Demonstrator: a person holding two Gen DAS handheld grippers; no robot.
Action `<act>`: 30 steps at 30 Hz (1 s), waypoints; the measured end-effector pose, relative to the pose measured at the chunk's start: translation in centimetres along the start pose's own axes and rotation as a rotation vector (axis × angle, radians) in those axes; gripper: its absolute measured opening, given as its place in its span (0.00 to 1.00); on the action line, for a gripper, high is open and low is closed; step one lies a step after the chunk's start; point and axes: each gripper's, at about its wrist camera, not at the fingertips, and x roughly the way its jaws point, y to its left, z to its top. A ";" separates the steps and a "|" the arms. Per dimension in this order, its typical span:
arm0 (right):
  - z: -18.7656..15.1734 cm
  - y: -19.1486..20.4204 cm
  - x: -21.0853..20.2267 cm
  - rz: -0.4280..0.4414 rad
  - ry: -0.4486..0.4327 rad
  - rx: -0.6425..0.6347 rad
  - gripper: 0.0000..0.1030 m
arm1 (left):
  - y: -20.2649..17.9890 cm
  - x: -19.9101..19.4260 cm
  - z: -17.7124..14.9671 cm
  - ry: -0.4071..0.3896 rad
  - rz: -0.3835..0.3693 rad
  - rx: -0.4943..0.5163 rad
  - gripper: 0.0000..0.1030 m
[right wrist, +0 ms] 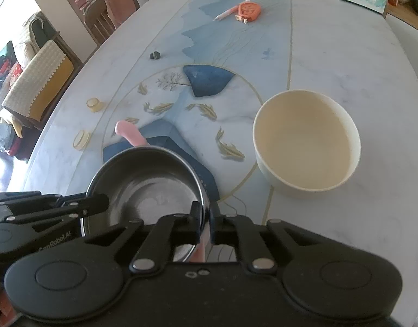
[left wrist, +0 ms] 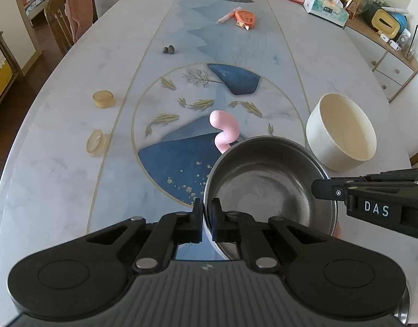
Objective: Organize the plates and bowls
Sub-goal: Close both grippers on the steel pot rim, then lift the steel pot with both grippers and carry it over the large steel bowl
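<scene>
A metal bowl [left wrist: 268, 190] is set near the front edge of the table [left wrist: 59, 163], with a second, taller bowl [left wrist: 342, 132] placed just beside it to the right and slightly farther back, the two apart. The left rim of the metal bowl is pinched by the left gripper [left wrist: 207, 212], and its right rim by the right gripper [right wrist: 209, 218]. Directly behind the metal bowl a curved toy [left wrist: 223, 130] is laid, partly hidden by the rim. Well to the left, two small round discs [left wrist: 103, 98] are found, one behind the other. Far back along the table's middle, a tape measure [left wrist: 244, 19] and a tissue box [left wrist: 327, 9] are seen.
</scene>
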 end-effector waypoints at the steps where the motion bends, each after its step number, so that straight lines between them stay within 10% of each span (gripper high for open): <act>1: 0.0 0.1 -0.1 -0.004 0.003 0.002 0.06 | 0.0 -0.1 0.0 -0.002 0.001 0.000 0.04; 30: -3.6 -1.3 -10.5 -0.023 -0.065 0.096 0.06 | -4.1 -9.1 -1.7 -0.067 -0.086 0.046 0.03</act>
